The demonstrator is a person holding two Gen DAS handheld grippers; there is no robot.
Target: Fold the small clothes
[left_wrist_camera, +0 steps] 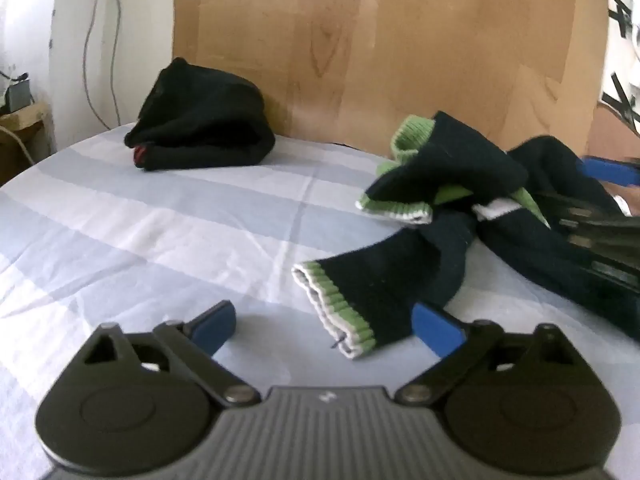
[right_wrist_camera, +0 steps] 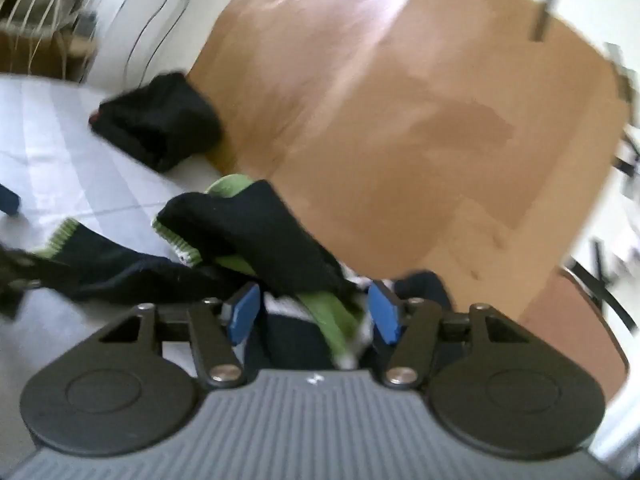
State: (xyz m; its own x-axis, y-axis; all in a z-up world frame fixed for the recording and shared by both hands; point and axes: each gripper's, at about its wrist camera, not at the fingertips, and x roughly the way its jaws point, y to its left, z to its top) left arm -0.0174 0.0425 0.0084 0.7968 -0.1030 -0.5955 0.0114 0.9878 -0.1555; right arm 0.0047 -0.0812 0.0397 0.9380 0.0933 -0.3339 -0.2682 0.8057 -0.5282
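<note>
On the striped bed sheet (left_wrist_camera: 140, 216), the folded black garment (left_wrist_camera: 200, 128) lies far left against the wooden headboard (left_wrist_camera: 400, 40), well apart from both tools. The left tool (left_wrist_camera: 324, 322) stands wide over the sheet, its jaws gripping nothing — the dark sock with the green-and-white cuff (left_wrist_camera: 360, 300) lies just beside its right pad, the cuff end reaching into the gap between the fingers without being pressed. Further right sits the tangle of dark and green clothes (left_wrist_camera: 448, 172), one piece lifted off the sheet. In the right wrist view the right tool (right_wrist_camera: 312, 312) has its jaws about half apart, with green and dark cloth of that tangle (right_wrist_camera: 256, 232) bunched between the blue pads; whether the pads actually press on it I cannot tell, since the cloth hides the contact and the view is blurred. The right tool is cut off at the left view's right edge.
</note>
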